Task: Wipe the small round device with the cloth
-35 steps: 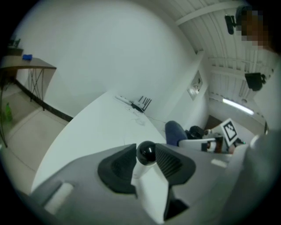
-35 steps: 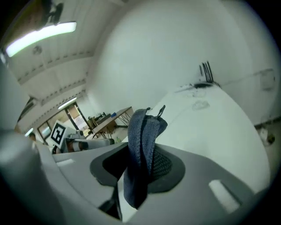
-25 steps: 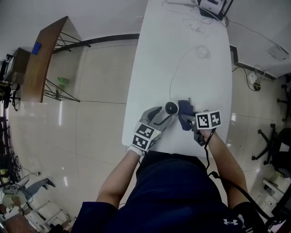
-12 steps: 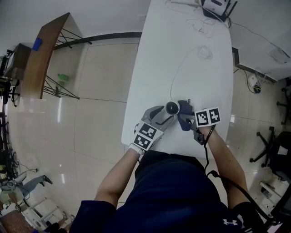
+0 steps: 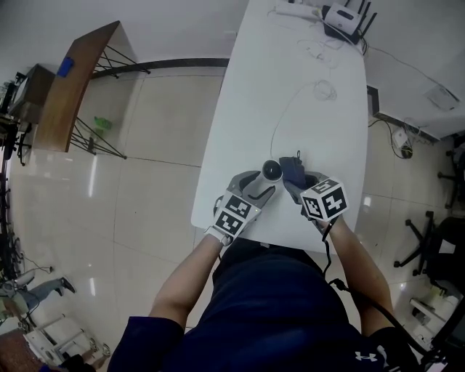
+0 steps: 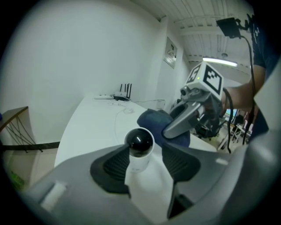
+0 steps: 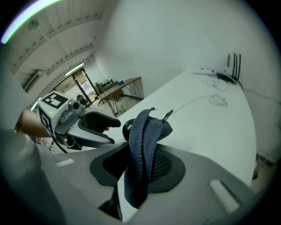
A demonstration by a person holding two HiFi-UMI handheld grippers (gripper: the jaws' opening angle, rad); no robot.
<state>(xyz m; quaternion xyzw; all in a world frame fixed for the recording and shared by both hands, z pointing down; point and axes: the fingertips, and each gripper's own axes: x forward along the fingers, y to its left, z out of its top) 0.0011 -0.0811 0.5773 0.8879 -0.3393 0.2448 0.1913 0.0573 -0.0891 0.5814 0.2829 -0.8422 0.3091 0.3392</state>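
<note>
**Cloth Poised Beside Small Round Device at Desk's Near Edge**

At the near end of a white desk [image 5: 290, 87], the left tongs [image 5: 265, 180] stand narrow around the device [image 6: 139, 143], a white stem topped by a glossy black ball. One pad touches it, while a sliver of desk shows at the other. The right tongs [image 5: 296, 183] pinch a folded dark blue cloth [image 7: 142, 145] just beside the ball; whether it touches the ball cannot be told.

The wipe likely goes best with the left tongs closing to steady the stem. The cloth's folded edge can then sweep lightly over the ball, without tipping it or tugging the thin cable [image 5: 280, 120] that runs up the desk. A router [image 5: 341, 14] with antennas sits at the far end.

No brand or wording is legible. Only black-and-white square markers show on the tongs' cubes [image 5: 234, 216], and a white emblem on the person's shirt [image 5: 363, 356].
</note>
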